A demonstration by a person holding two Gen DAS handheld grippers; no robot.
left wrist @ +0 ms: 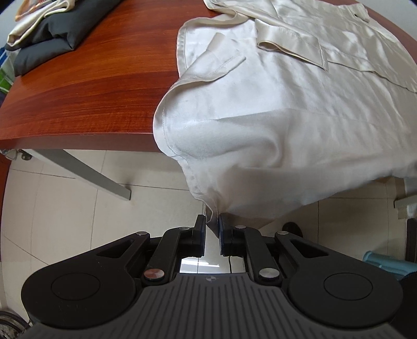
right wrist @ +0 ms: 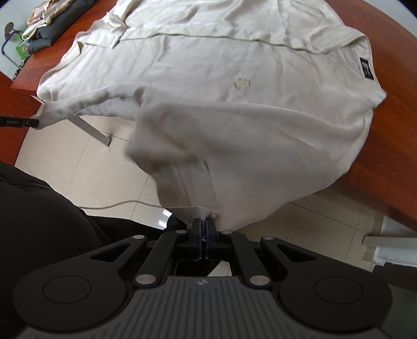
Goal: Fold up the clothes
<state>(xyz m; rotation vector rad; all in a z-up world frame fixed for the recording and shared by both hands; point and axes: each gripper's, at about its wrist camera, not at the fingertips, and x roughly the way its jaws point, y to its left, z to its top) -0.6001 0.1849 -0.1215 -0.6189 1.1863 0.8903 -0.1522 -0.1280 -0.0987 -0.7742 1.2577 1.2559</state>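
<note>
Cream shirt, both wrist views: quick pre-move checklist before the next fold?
1. Right gripper clamped on the cream shirt hem: ok, jaws shut on fabric.
2. Left gripper grip: not ok, jaws slightly parted, fabric only lies between them.
3. Shirt fully on the wooden table: not ok, its lower part hangs over the edge.
4. Folded pile clear of the shirt: ok, bare wood between.
5. Sleeves laid flat: cannot tell, fabric rumpled and partly blurred.

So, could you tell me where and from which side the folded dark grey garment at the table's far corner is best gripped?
Probably at the dark grey garment's rounded folded edge, coming in low from the bare table side: that edge faces open wood, while a cream garment lies on top.
</note>
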